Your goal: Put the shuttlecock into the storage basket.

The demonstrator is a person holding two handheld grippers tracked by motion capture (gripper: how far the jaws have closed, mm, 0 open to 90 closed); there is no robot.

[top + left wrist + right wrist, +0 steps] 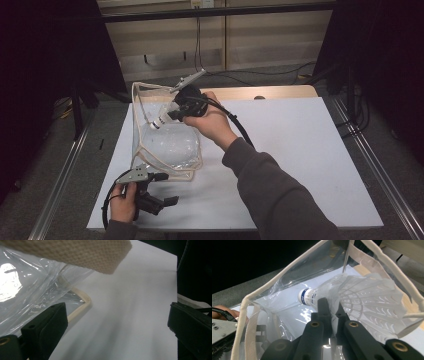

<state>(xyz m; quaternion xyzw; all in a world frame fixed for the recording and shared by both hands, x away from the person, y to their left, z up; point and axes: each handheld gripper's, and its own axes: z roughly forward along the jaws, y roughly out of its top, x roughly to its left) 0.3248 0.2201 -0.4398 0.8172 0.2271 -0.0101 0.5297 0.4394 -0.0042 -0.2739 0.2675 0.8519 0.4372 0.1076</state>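
A clear plastic bag (170, 145) with beige trim stands on the white table (300, 150), left of centre, its mouth open upward. My right gripper (172, 112) is at the bag's mouth, shut on the skirt of a white shuttlecock (161, 119). In the right gripper view the jaws (329, 306) pinch the feather skirt (367, 297), and the blue-banded cork points down into the bag (274, 290). My left gripper (169, 189) lies near the table's front left, just before the bag's lower corner. Its jaws stand open (117, 325) on bare table, with the bag (30, 290) beside the left jaw.
A beige strap (82, 252) of the bag hangs close above the left gripper's camera. A wooden strip (280, 92) lines the table's far edge, with cables (260, 72) behind it. Metal rails (380, 170) run along both sides, and dark curtains stand beyond.
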